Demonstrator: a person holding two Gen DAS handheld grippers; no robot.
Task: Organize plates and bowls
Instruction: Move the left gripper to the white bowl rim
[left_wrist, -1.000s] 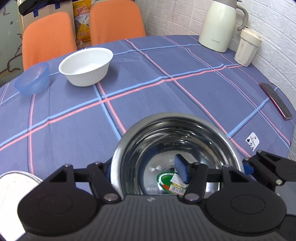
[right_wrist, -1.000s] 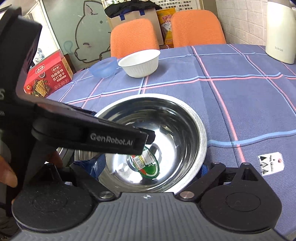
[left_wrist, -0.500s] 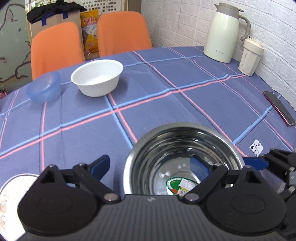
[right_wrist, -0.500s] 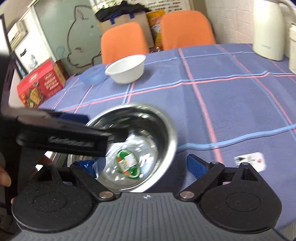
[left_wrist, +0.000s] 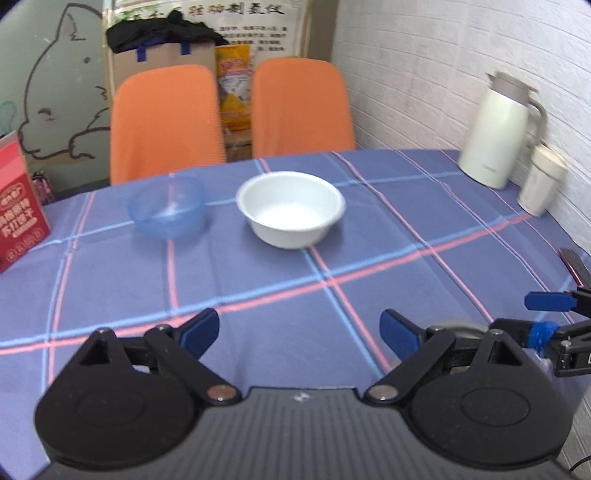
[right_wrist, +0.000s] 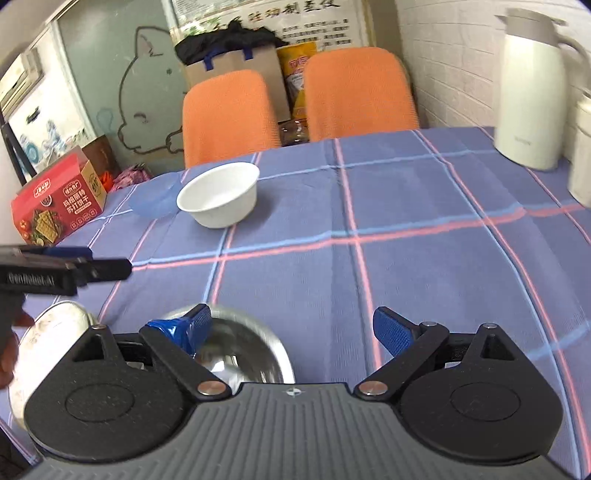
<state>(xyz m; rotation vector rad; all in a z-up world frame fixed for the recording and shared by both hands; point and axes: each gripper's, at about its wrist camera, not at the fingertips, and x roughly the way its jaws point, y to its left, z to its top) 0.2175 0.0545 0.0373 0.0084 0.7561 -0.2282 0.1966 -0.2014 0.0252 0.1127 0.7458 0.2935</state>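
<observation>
Both grippers, left gripper (left_wrist: 300, 330) and right gripper (right_wrist: 291, 325), have released the steel bowl (right_wrist: 240, 350), jaws wide and empty, facing the white bowl (left_wrist: 291, 208) for nesting.

On your left gripper's black body (right_wrist: 37, 278), seen from the right wrist camera, you can read "GenRobot.AI" in pale letters, slightly blurred. The red cracker box (right_wrist: 59, 197) at the table's far left edge carries large Chinese characters on its front and side, plus small round badges too tiny to read. The wall poster (right_wrist: 280, 22) behind the chairs has a bold Chinese heading. The white thermos jug (right_wrist: 528, 92) bears a faint, illegible brand mark.
</observation>
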